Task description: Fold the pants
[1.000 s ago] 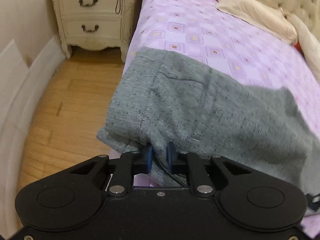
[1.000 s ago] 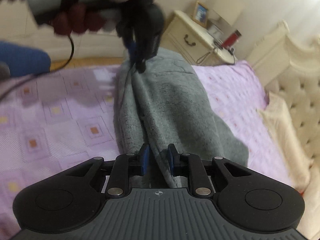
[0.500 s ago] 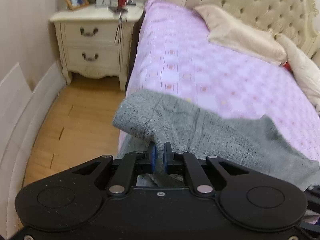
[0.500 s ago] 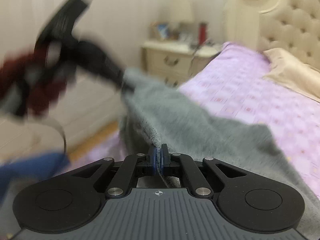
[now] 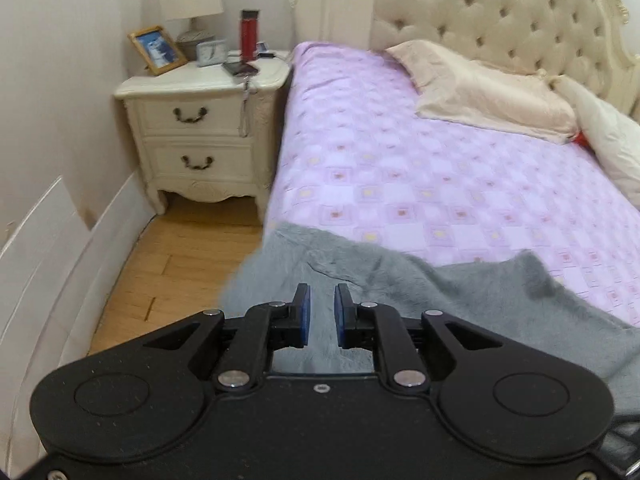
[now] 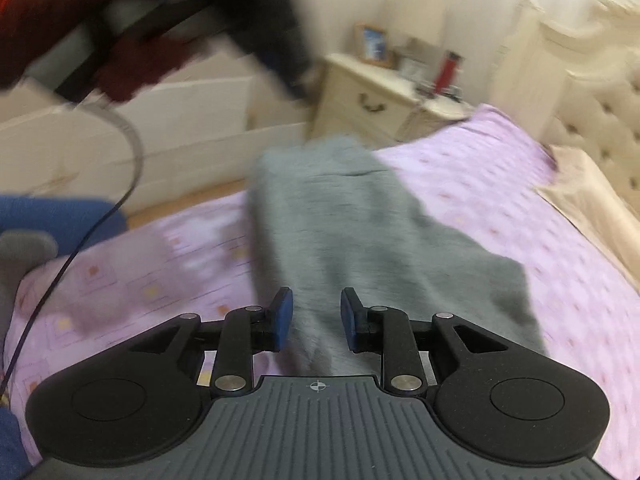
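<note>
One pair of soft grey fleecy pants lies on the purple checked bed; left gripper and right gripper are both opening, pinching nothing

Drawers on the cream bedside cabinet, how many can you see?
2. The upper drawer sits just under the top of the cream bedside cabinet; the lower drawer is directly beneath it. Each has one dark metal handle. No others show.

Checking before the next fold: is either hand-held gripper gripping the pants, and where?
Neither. Both the left hand-held gripper and right hand-held gripper are opening, pads clear of the grey pants.
</note>
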Tool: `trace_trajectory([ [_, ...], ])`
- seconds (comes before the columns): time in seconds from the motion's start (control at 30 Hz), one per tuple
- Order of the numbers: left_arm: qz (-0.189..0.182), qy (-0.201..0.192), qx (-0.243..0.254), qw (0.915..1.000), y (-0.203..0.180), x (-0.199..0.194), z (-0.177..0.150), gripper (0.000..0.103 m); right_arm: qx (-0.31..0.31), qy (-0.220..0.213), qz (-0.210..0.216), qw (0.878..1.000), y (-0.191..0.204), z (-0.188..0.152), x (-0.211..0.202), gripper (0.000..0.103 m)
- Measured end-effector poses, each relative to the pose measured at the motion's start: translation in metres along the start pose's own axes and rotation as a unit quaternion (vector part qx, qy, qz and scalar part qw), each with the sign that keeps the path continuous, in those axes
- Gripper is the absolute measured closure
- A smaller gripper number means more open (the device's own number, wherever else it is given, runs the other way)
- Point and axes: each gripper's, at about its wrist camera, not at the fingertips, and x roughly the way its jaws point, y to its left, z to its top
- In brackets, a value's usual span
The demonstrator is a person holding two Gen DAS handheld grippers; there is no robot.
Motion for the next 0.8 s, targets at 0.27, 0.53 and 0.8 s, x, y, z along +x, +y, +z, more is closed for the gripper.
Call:
trace_trajectory([
  [0.27,-0.001,0.044,-0.004,0.9990,0.009,0.024,-0.004,0.085,0.177,-0.023,-0.084,0.980,-0.079,-0.015,-0.007,0.077],
  [0.53,-0.060,0.083,0.077,0.9917,-0.049,0.062,-0.028,0.076,0.303,-0.039,-0.088,0.948,-0.152,-0.029,0.026,0.074],
  [0.8,-0.061,0.062,0.122,0.9888,-0.060,0.074,-0.059,0.082,0.296,-0.033,-0.056,0.953,-0.173,-0.025,0.073,0.074],
])
